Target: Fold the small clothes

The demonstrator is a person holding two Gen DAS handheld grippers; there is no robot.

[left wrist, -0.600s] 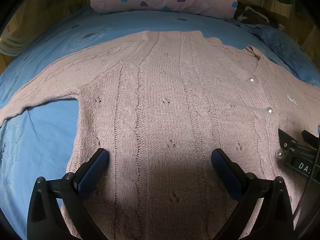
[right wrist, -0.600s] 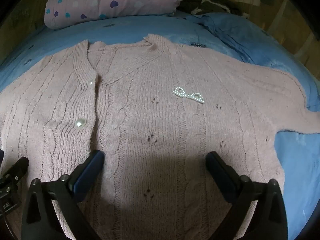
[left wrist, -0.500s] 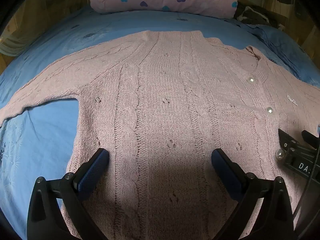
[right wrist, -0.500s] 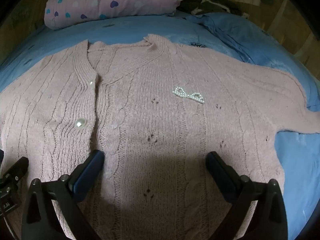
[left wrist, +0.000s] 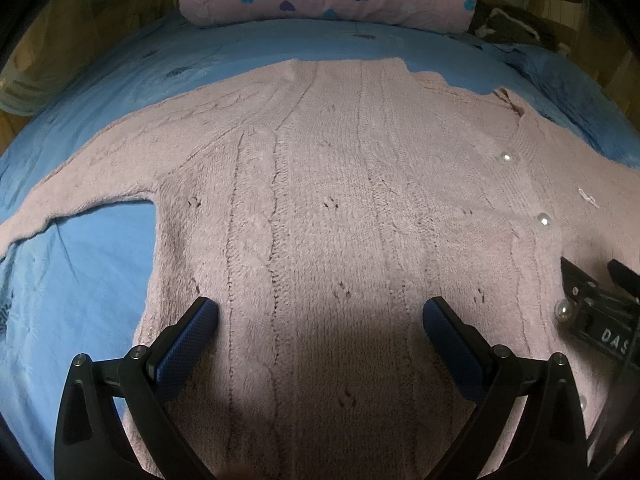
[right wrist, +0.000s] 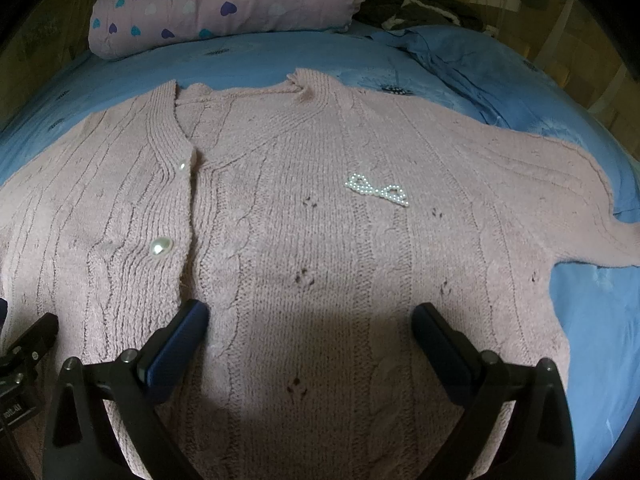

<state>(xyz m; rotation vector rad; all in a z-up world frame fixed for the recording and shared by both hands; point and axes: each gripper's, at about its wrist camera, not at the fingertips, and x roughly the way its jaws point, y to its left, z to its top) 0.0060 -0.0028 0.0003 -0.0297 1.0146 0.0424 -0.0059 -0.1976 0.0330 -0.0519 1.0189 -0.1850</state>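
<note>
Cardigan: pink cable-knit cardigan (left wrist: pixel 320 208) lies flat and face up across the middle of the bed (left wrist: pixel 80 280), sleeves spread toward both side edges.
Front: buttoned with pearl buttons (right wrist: pixel 161 246); a pearl bow (right wrist: pixel 376 190) sits on the chest.
Left gripper (left wrist: pixel 320 320): jaws spread wide over the lower body of the knit, gripping nothing.
Right gripper (right wrist: pixel 310 320): jaws likewise released, nothing between them.
Head edge: heart-print pillow (right wrist: pixel 224 4).
</note>
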